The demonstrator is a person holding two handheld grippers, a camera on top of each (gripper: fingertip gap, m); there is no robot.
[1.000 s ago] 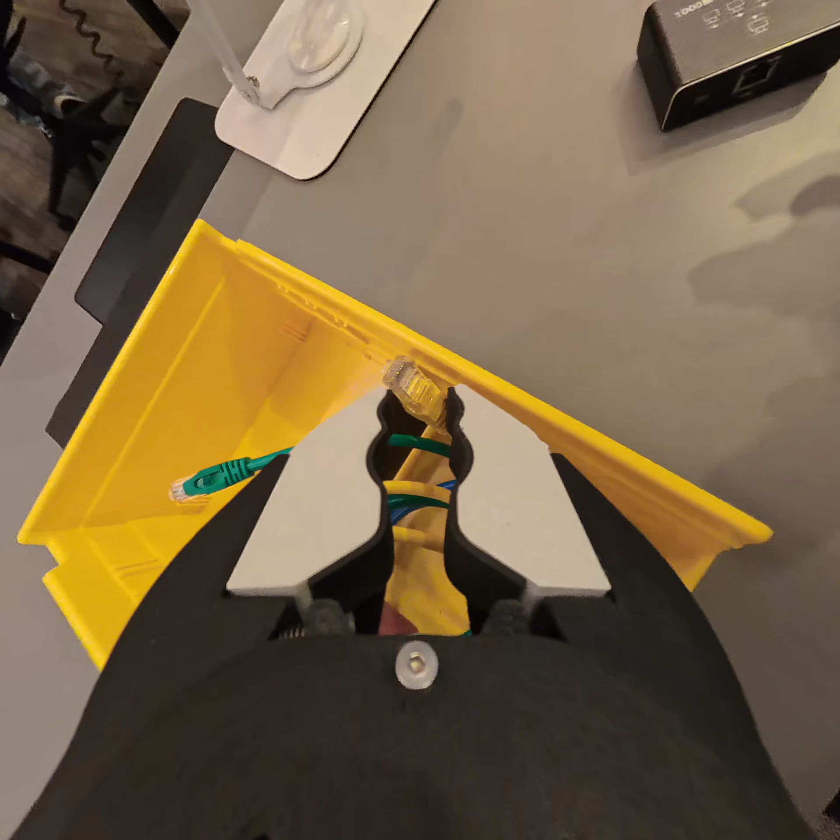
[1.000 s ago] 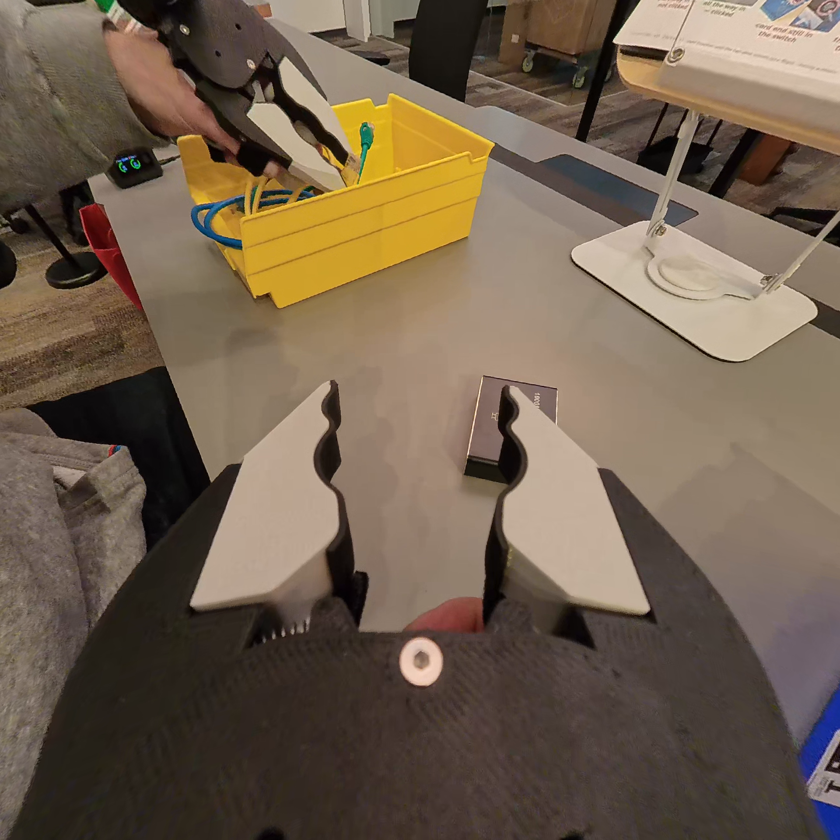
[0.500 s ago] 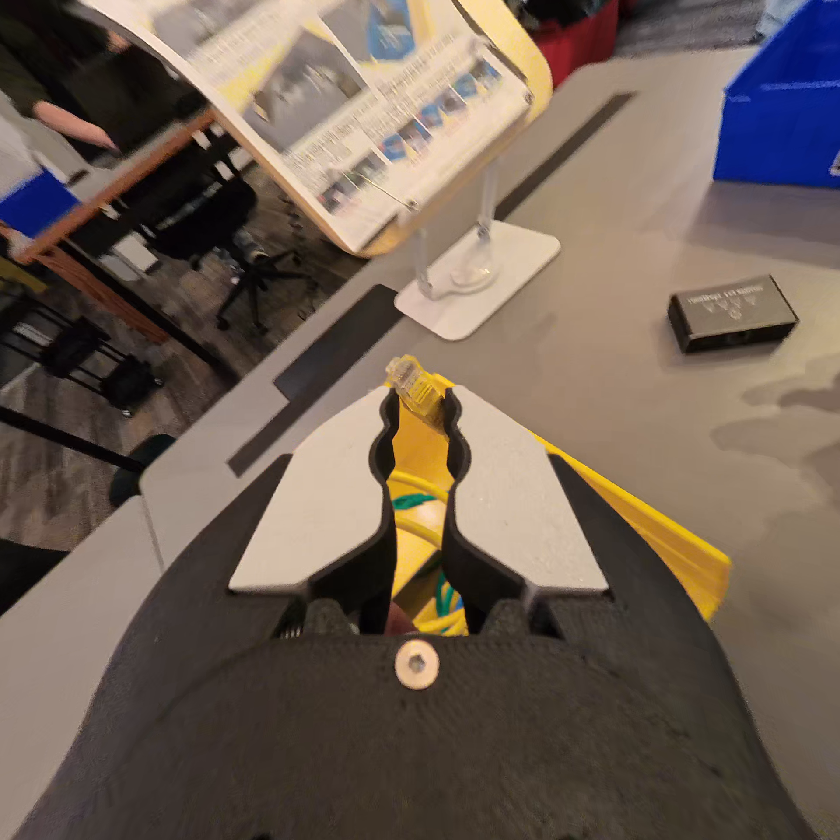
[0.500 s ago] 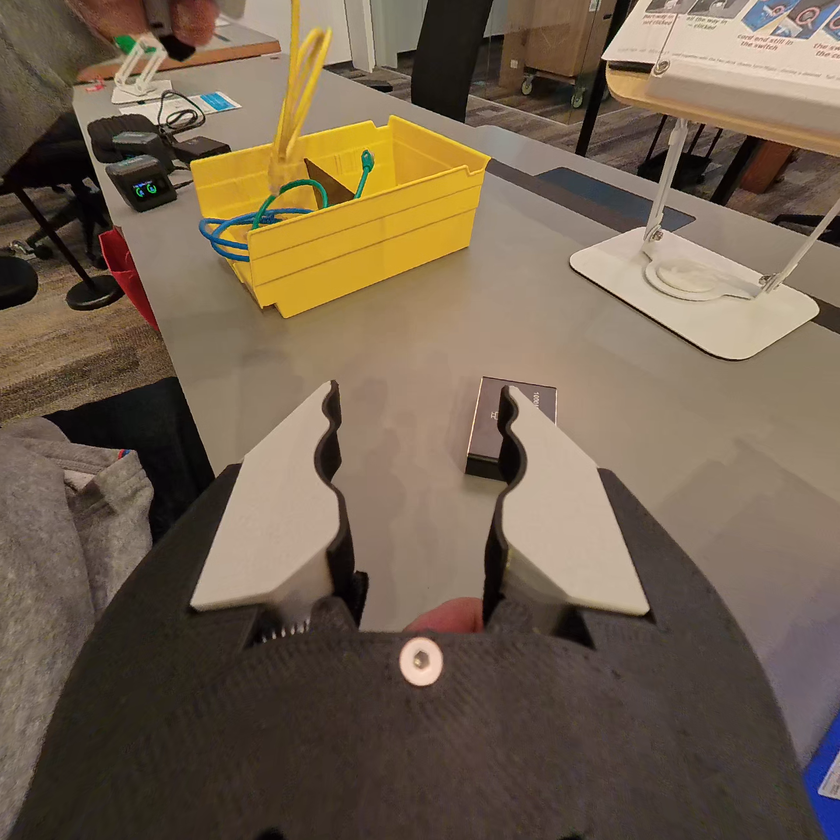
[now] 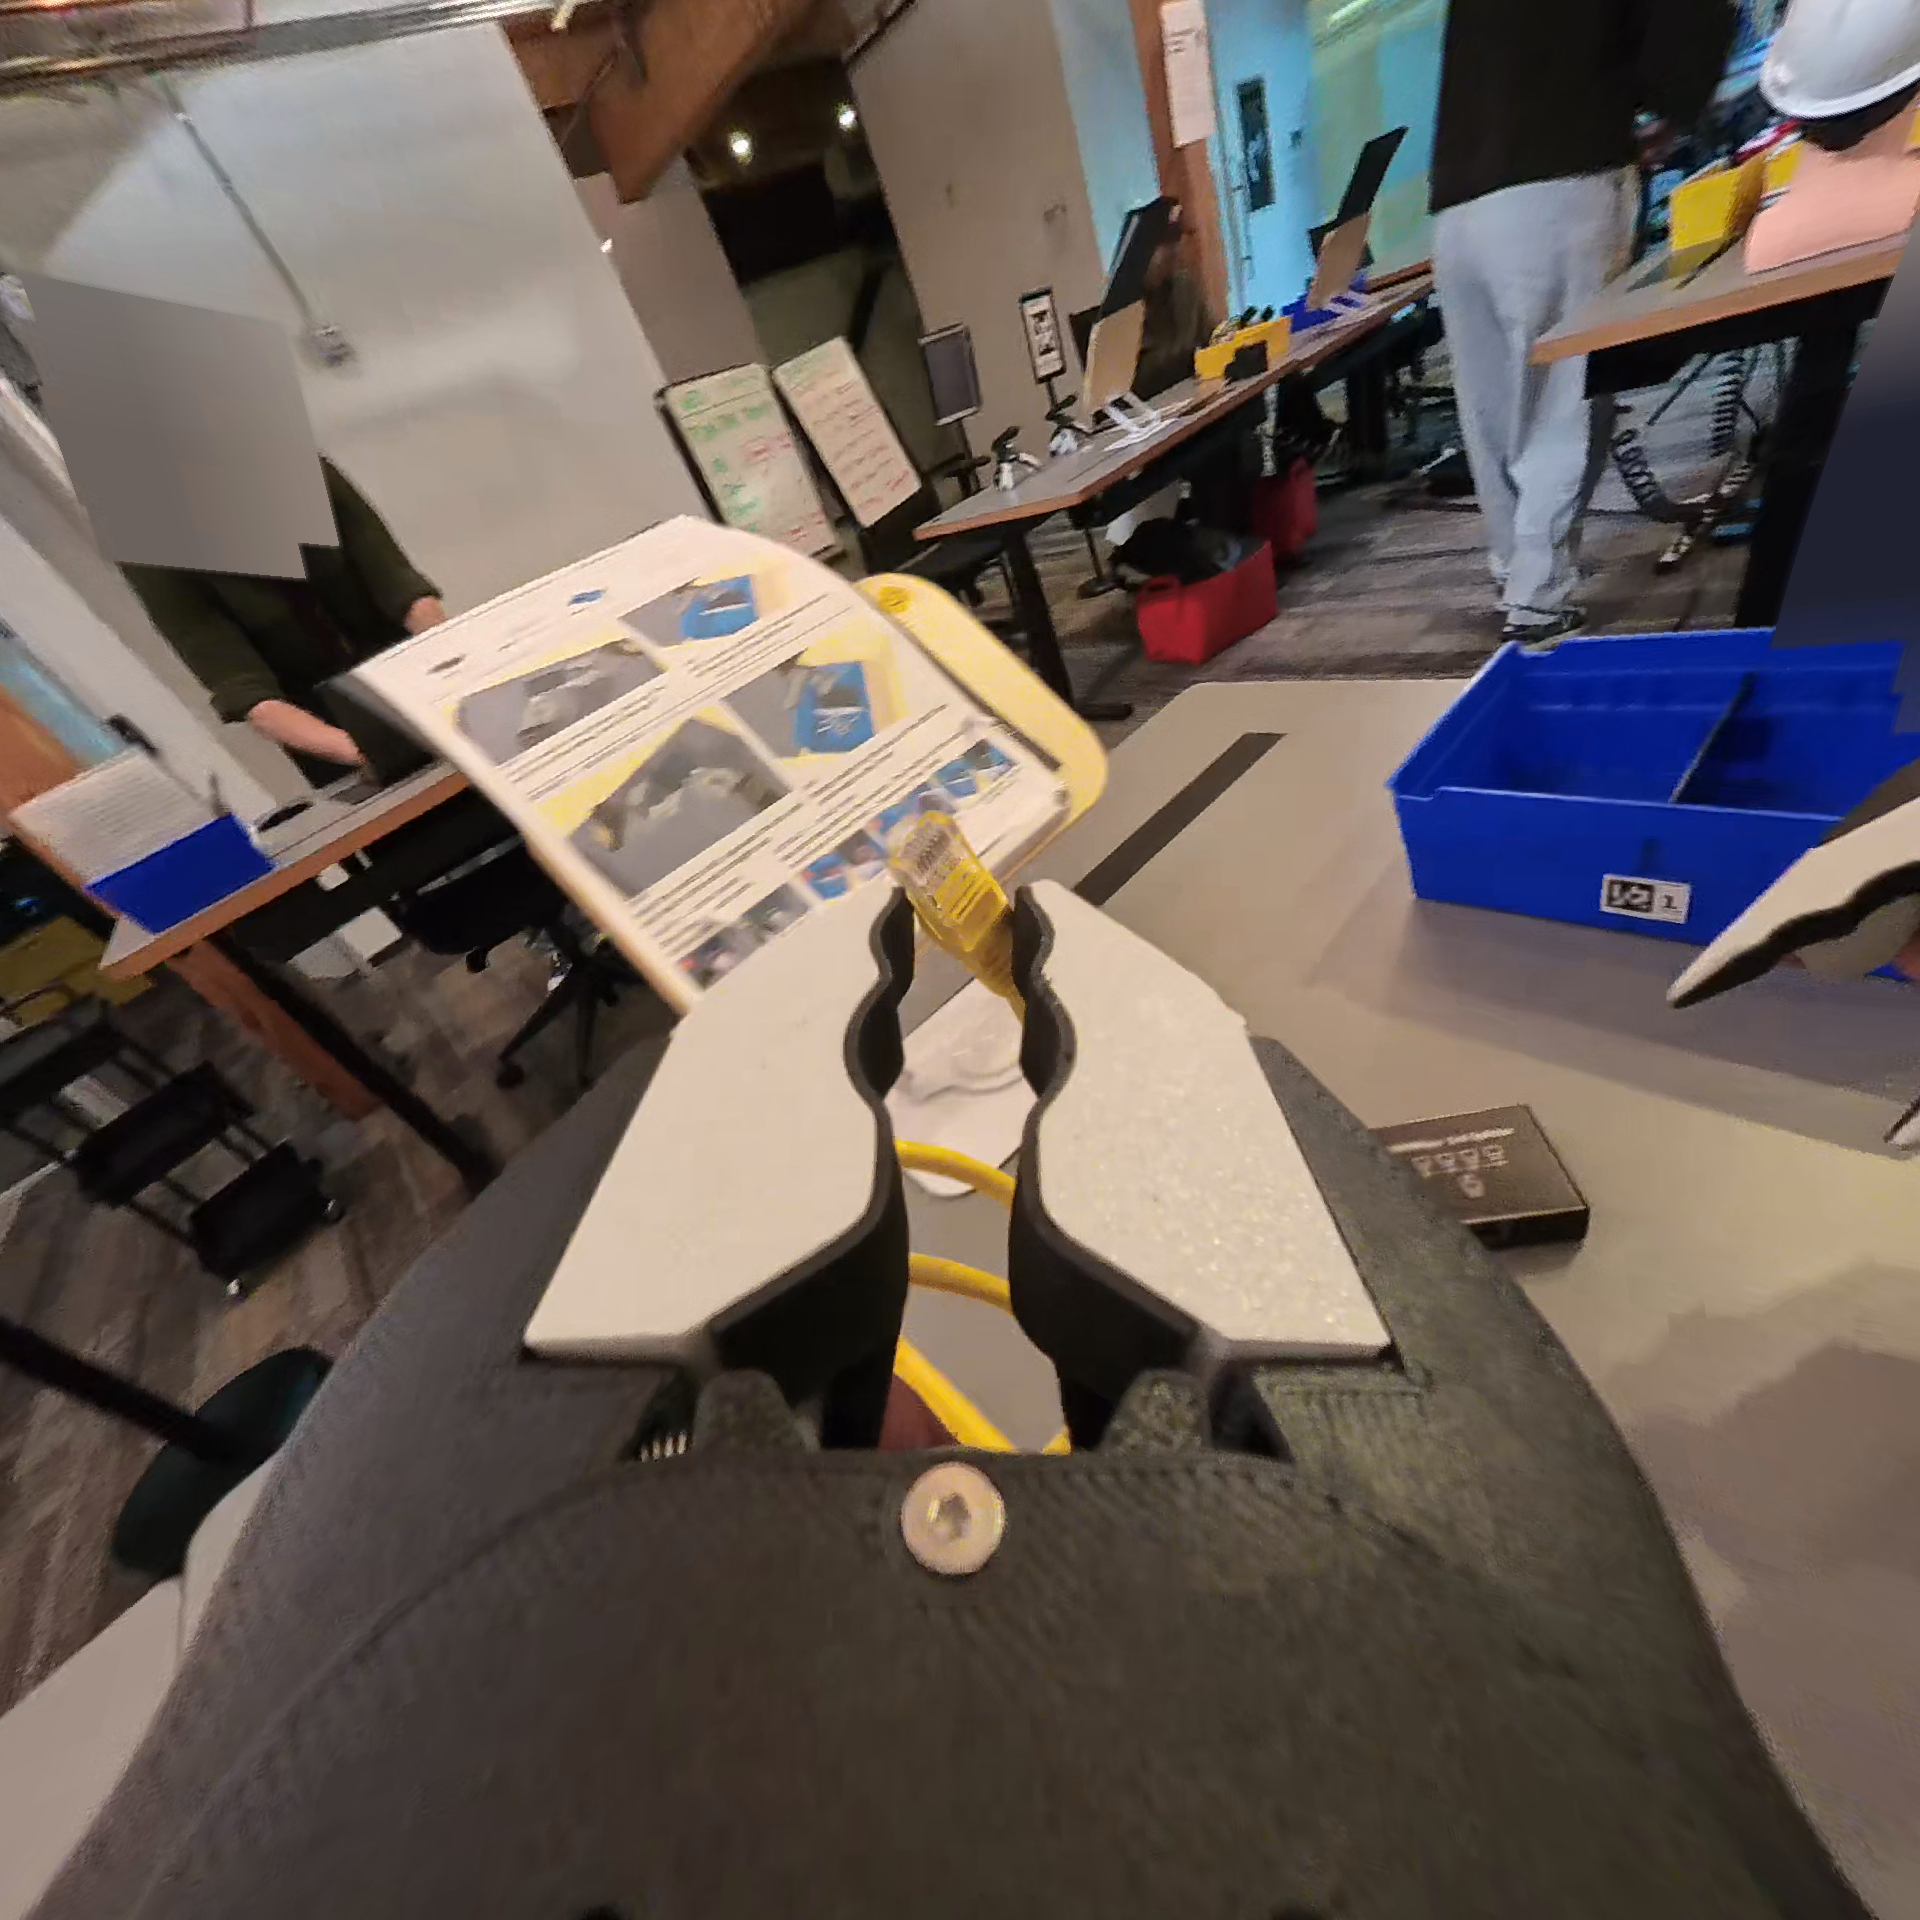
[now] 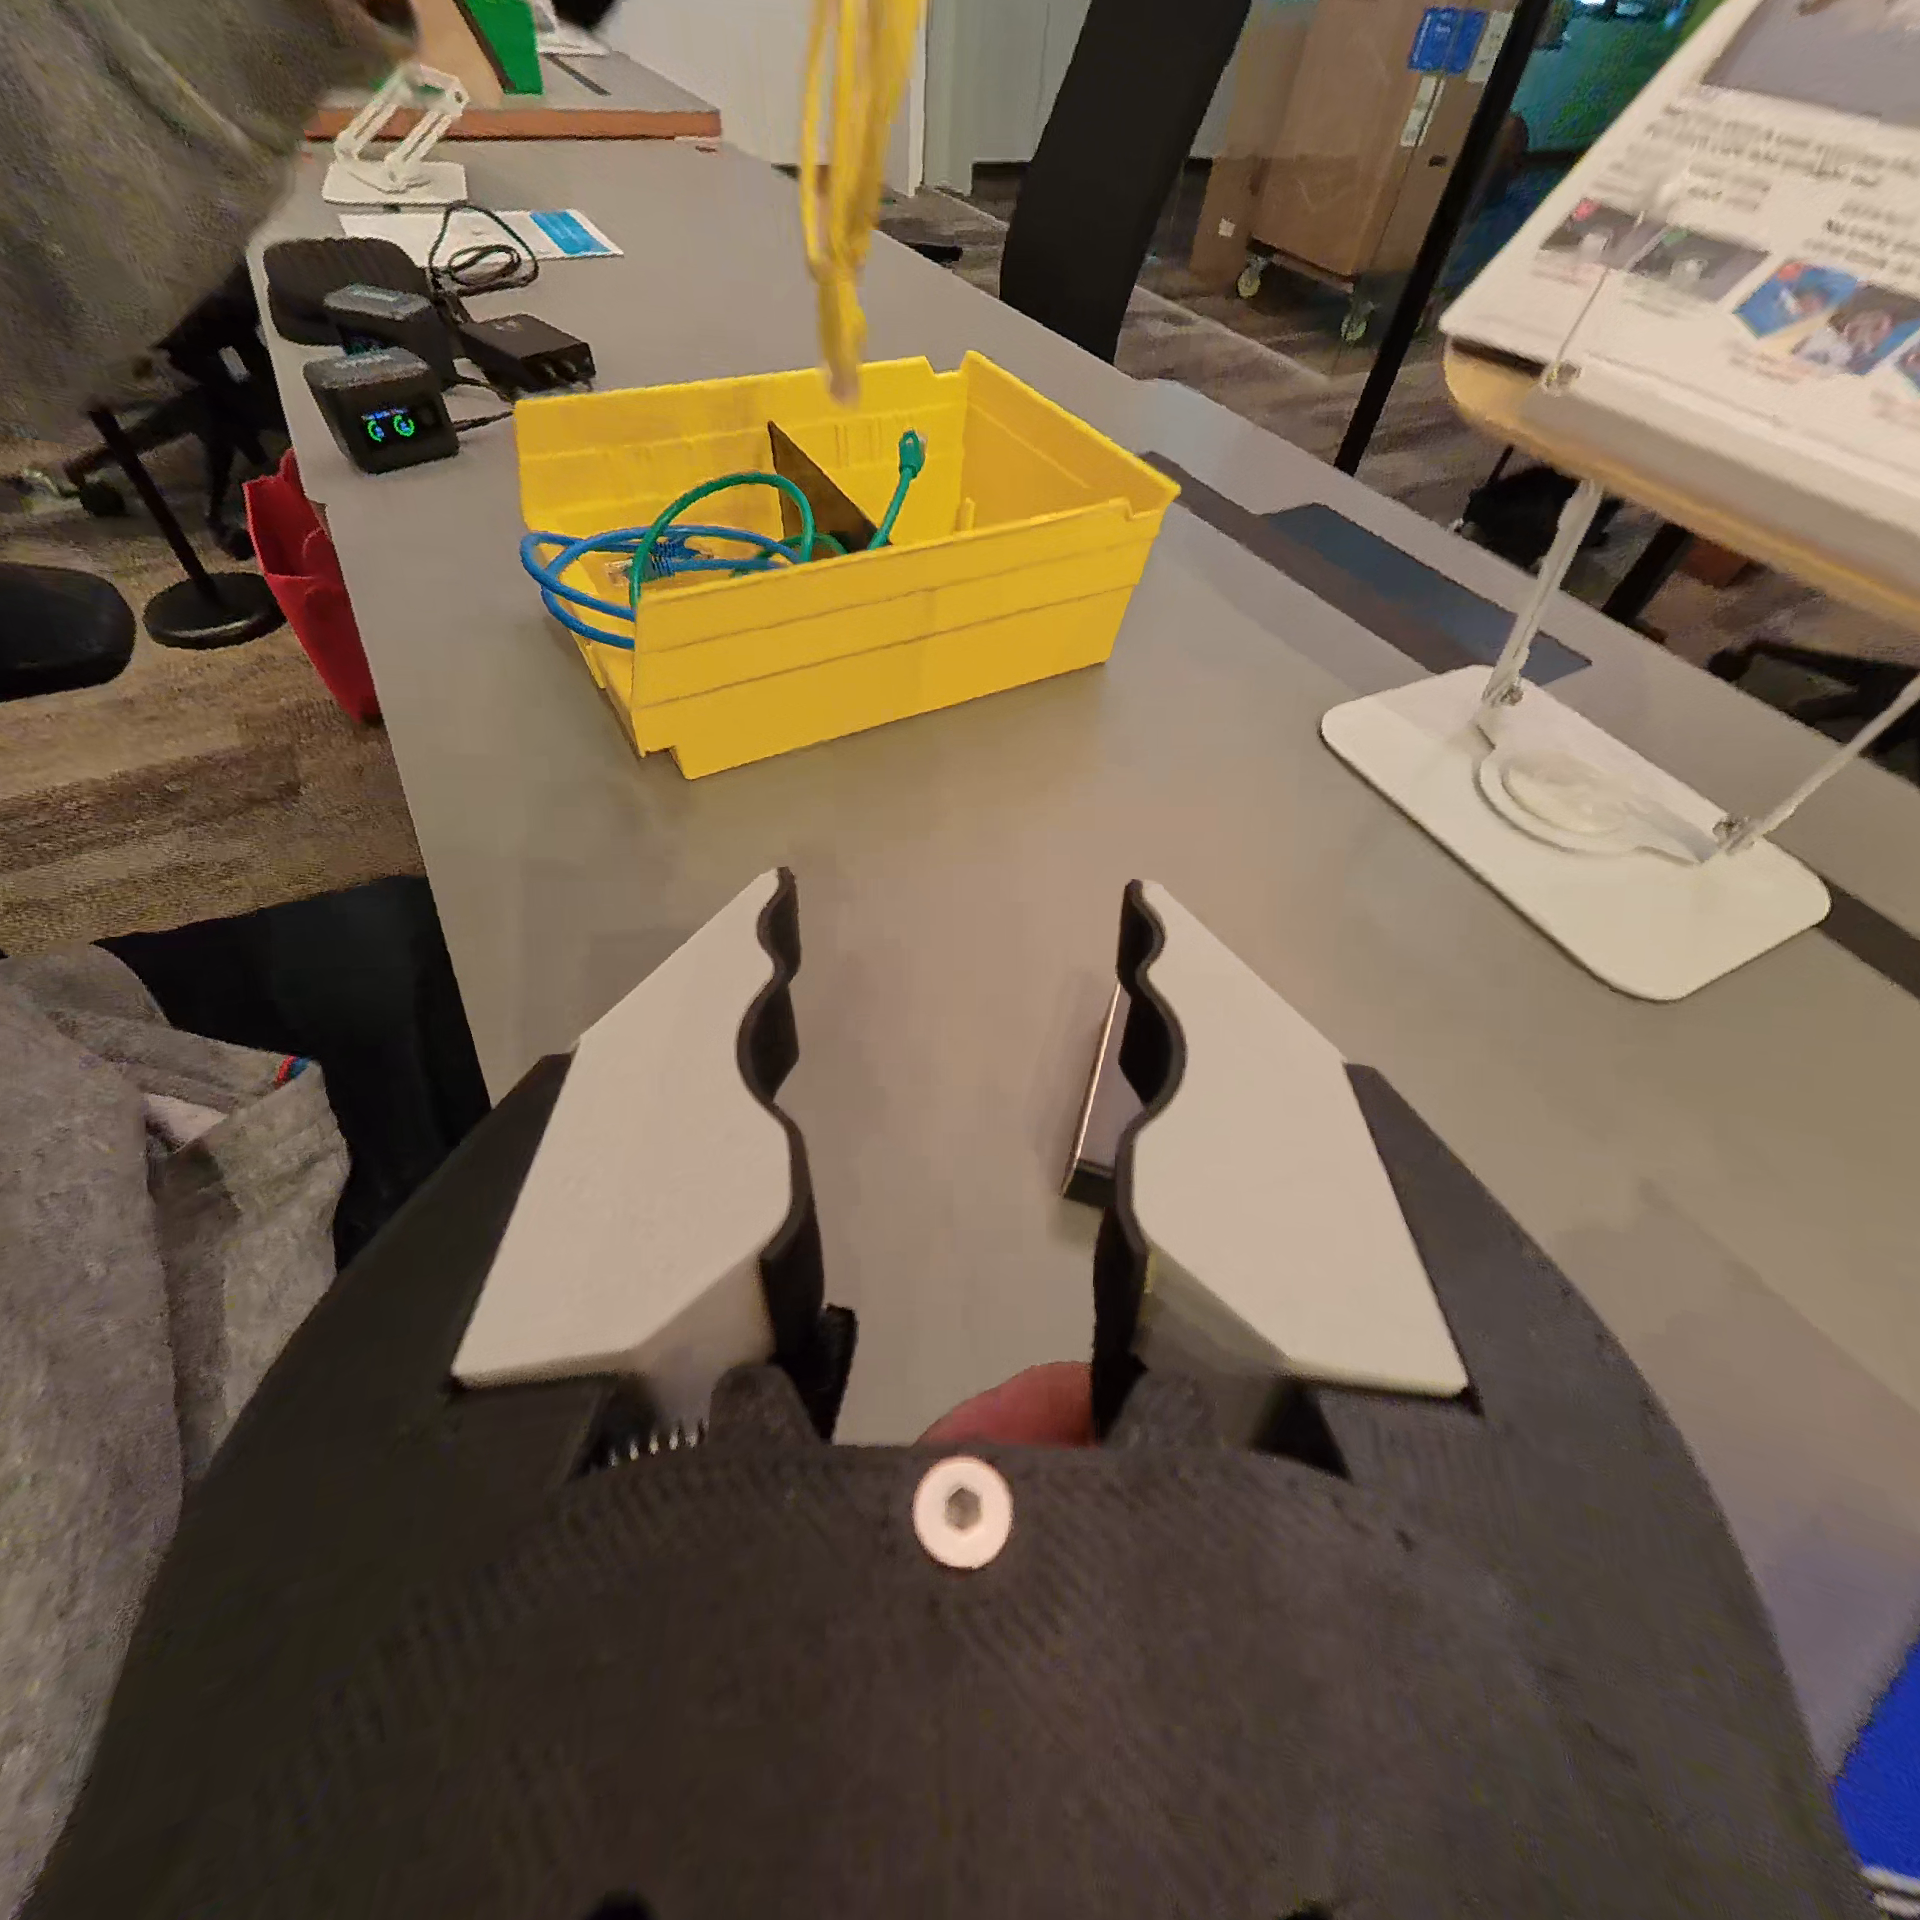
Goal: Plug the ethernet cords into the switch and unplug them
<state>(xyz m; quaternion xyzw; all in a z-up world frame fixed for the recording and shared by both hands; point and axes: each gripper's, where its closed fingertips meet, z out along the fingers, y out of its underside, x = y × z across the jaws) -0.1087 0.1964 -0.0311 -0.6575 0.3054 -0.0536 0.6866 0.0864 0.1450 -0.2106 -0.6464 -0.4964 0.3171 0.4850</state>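
Two grippers are in view, each held over a grey tabletop. On the left side, the left gripper has its fingers closed on the yellow cord, pinching it just behind the clear plug, which sticks out past the fingertips and points up and away. More loops of that cord hang down between the fingers toward the handle. In the right wrist view the same cord dangles in the air above the yellow bin, blurred, its lower end clear of the rim. Inside the bin lie a blue cord coiled at the near left corner and a green cord whose plug leans up against the back wall beside a dark divider.

Farther right, the right gripper hovers low over the tabletop with its fingers apart and nothing between them. The black switch lies flat on the tabletop, partly hidden behind the right finger in the right wrist view. A white stand carrying an instruction sheet sits at the right, and a blue bin stands beyond the switch.
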